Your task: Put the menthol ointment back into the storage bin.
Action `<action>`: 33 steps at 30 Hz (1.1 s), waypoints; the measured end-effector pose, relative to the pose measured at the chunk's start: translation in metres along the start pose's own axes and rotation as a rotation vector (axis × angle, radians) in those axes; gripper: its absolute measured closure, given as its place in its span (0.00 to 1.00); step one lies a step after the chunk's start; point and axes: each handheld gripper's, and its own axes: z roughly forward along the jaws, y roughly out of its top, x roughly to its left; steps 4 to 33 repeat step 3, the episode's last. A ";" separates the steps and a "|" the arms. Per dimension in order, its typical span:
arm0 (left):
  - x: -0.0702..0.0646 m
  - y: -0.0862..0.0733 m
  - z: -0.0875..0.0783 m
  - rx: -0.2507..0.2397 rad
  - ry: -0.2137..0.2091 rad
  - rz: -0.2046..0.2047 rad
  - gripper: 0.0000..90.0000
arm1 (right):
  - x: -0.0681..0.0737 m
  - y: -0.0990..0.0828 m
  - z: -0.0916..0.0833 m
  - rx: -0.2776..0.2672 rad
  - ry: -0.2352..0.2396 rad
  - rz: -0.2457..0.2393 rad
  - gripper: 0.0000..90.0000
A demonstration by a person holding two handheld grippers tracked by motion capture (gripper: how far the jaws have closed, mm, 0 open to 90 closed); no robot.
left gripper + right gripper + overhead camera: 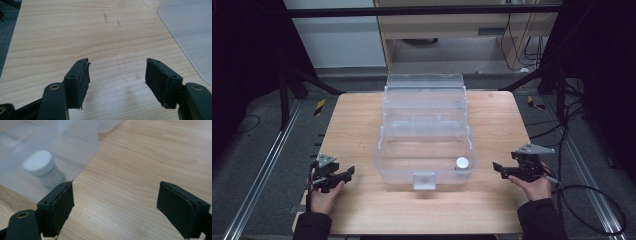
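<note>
Clear plastic bin (424, 150) holds an upright white-capped jar (461, 162) in its corner nearest the right tongs (502, 169); both right and left tongs (343, 175) gape empty.

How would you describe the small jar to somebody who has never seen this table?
A clear plastic box stands mid-table. In its front compartment, at the corner nearest the right gripper, stands a small jar. Its white cap is the box's one opaque thing.

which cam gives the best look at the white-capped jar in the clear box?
Right gripper view: the jar is close, seen through the clear box wall, white cap and pale body both readable. The high view shows it as a small white dot in the box's near right corner. The left gripper view catches just a box edge.
</note>
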 end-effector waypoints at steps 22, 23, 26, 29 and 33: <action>0.001 -0.001 0.001 -0.001 0.003 0.000 0.38 | -0.007 -0.007 0.000 -0.015 -0.016 0.027 0.15; 0.001 -0.001 0.001 -0.001 0.003 0.000 0.38 | -0.007 -0.007 0.000 -0.015 -0.016 0.027 0.15; 0.001 -0.001 0.001 -0.001 0.003 0.000 0.38 | -0.007 -0.007 0.000 -0.015 -0.016 0.027 0.15; 0.001 -0.001 0.001 -0.001 0.003 0.000 0.38 | -0.007 -0.007 0.000 -0.015 -0.016 0.027 0.15; 0.001 -0.001 0.001 -0.001 0.003 0.000 0.38 | -0.007 -0.007 0.000 -0.015 -0.016 0.027 0.15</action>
